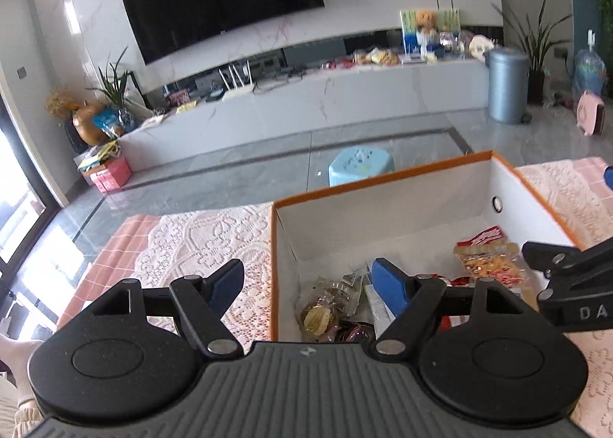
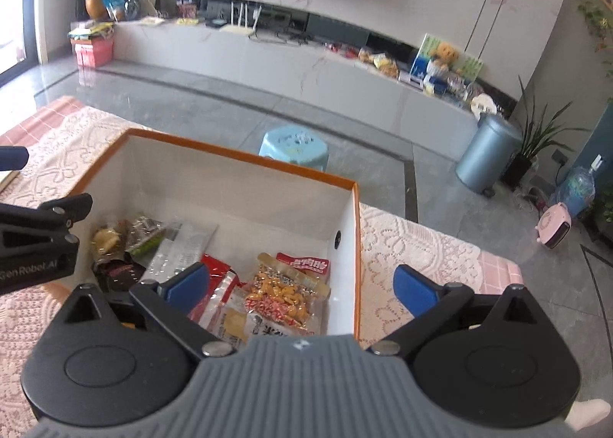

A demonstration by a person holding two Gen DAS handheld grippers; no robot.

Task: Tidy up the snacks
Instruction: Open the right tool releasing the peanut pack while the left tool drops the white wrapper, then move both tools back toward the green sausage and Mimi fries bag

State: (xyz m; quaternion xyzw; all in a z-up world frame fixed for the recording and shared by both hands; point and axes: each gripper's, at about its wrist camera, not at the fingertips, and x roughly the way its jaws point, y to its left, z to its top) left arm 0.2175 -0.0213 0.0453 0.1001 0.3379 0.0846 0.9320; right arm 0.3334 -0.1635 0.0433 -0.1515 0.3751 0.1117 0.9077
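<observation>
A white box with an orange rim (image 1: 383, 173) (image 2: 237, 158) stands on the lace-covered table and holds several snack packets. A packet of orange crackers (image 1: 490, 261) (image 2: 283, 296) lies at the right side, a red packet (image 2: 214, 265) beside it, and a gold-wrapped snack (image 1: 318, 319) (image 2: 105, 238) with a green packet (image 2: 147, 235) at the left. My left gripper (image 1: 308, 281) is open and empty, straddling the box's left wall. My right gripper (image 2: 302, 288) is open and empty, straddling the right wall. Each gripper shows at the edge of the other's view.
The table carries a pink checked cloth with white lace (image 1: 199, 238) (image 2: 413, 250). Beyond the table stands a light blue stool (image 1: 360, 166) (image 2: 295, 150) on the grey floor. A grey bin (image 1: 507, 83) (image 2: 486, 150) and a long TV bench (image 1: 306, 100) stand further back.
</observation>
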